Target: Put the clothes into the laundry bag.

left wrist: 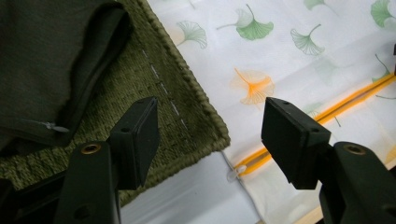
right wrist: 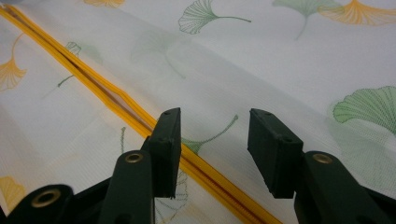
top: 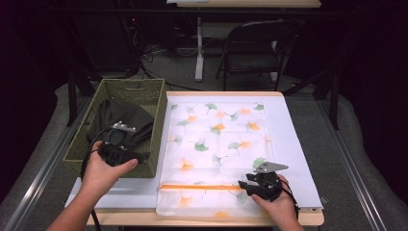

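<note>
My left gripper point(top: 126, 156) hangs over the near right corner of the woven basket point(top: 82, 139), jaws wide and holding nothing, dark garment point(top: 122, 120) in the basket at its 11 o'clock. My right gripper point(right wrist: 212, 140) sits jaws wide, empty, over the orange zipper point(right wrist: 116, 100) of the ginkgo-print mesh bag point(top: 216, 144), which lies flat mid-surface, at 3 o'clock from the basket.
</note>
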